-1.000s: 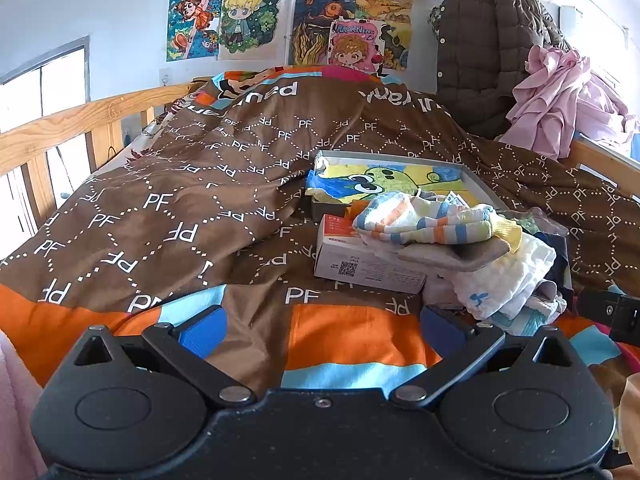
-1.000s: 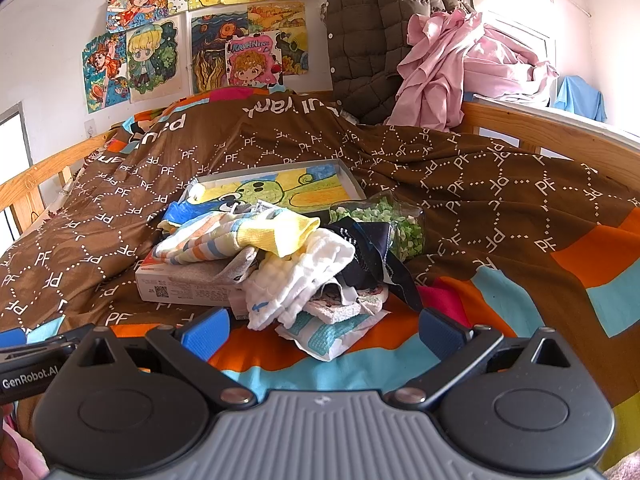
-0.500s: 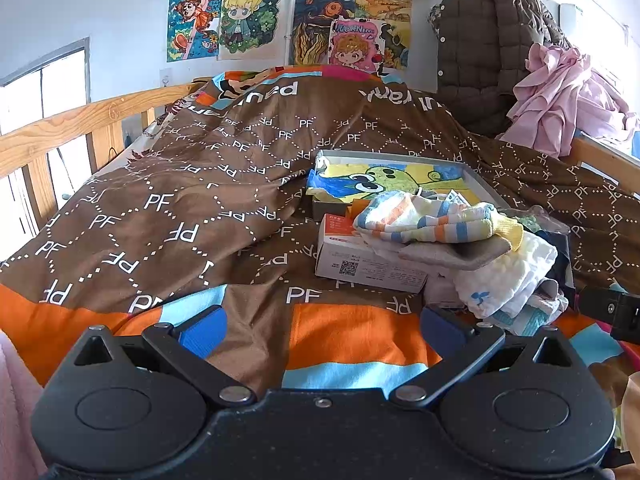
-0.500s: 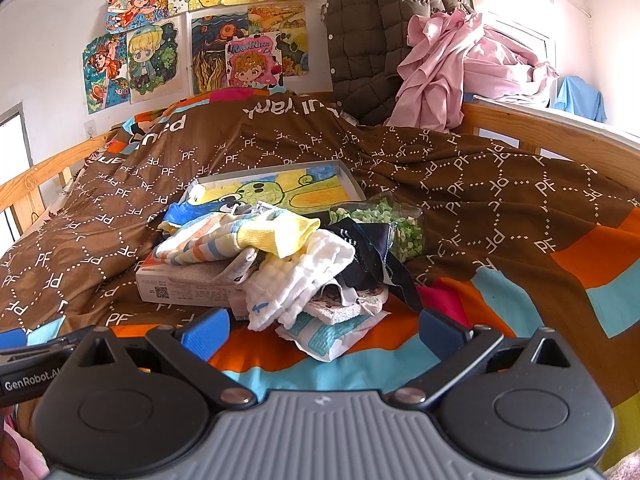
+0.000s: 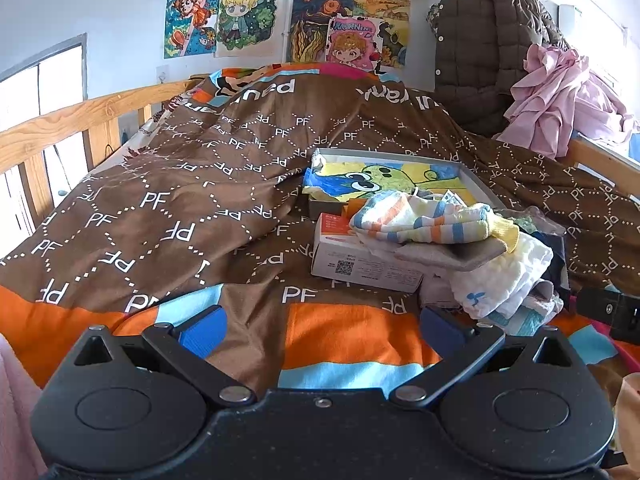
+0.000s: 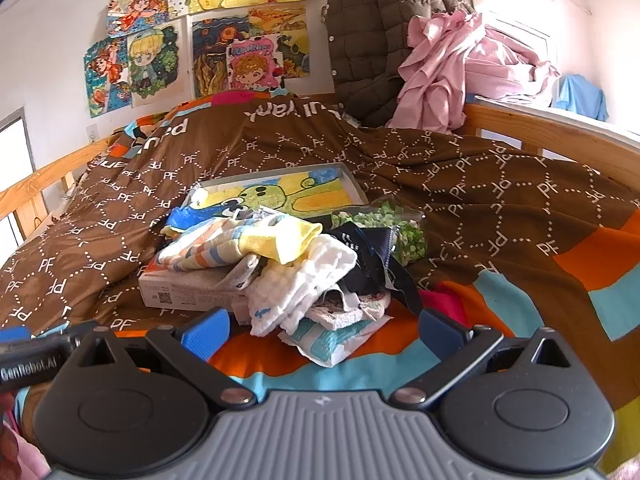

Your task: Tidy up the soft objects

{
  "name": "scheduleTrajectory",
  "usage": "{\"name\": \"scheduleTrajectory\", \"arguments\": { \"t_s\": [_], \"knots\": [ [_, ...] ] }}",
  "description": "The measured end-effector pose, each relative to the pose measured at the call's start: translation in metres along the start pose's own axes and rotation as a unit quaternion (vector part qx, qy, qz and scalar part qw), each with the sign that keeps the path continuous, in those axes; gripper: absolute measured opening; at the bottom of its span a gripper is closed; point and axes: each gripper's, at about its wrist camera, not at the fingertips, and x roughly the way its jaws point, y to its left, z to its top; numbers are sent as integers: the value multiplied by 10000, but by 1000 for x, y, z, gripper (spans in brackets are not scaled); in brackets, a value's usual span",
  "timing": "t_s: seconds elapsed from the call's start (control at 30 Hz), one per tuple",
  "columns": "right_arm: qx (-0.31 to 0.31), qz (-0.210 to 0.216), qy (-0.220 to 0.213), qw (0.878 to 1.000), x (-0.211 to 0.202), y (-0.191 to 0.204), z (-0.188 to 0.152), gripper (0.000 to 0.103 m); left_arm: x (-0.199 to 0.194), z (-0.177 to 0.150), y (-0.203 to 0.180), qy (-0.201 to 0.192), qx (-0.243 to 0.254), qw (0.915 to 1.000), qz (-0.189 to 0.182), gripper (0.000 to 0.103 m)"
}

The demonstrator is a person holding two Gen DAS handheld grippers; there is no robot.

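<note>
A heap of soft items lies on the brown quilt (image 5: 160, 208): striped socks (image 5: 424, 224) on top, a white cloth (image 5: 500, 276), a dark garment (image 6: 372, 256) and a teal-printed piece (image 6: 332, 340). The striped socks (image 6: 224, 244) and white cloth (image 6: 304, 288) also show in the right wrist view. My left gripper (image 5: 320, 328) is open and empty, short of the heap and to its left. My right gripper (image 6: 324, 332) is open and empty, just in front of the heap.
A white carton (image 5: 352, 260) sits under the socks, with a painted tray (image 5: 384, 180) behind and a bag of green bits (image 6: 396, 228) to the right. Wooden bed rails (image 5: 72, 120) run along both sides. A brown jacket (image 6: 372, 48) and pink clothes (image 6: 460, 68) hang at the back.
</note>
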Motion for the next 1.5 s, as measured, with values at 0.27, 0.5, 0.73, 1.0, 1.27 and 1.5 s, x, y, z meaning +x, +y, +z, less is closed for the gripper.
{"name": "scheduleTrajectory", "arguments": {
  "t_s": [0.27, 0.5, 0.73, 1.0, 1.27, 1.5],
  "knots": [
    [-294, 180, -93, 9994, 15, -6, 19, 103, 7, 27, 1, -225, 16, 9994, -247, 102],
    [-821, 206, -292, 9960, 33, -6, 29, 103, 27, 62, -16, -402, 794, 9958, -208, 102],
    [-1030, 428, -457, 9927, 54, -3, 37, 103, 56, 81, -24, -310, 1417, 9884, -445, 102],
    [-1182, 894, -431, 9880, 89, 4, 49, 103, 89, 71, -16, 358, 923, 9870, -1264, 102],
    [-1002, 1357, -279, 9853, 118, 0, 60, 102, 114, 62, -19, 680, 736, 9820, -1603, 100],
    [-899, 1723, -203, 9807, 134, -7, 70, 97, 134, 59, -11, 1133, 67, 9745, -1934, 100]
  ]
}}
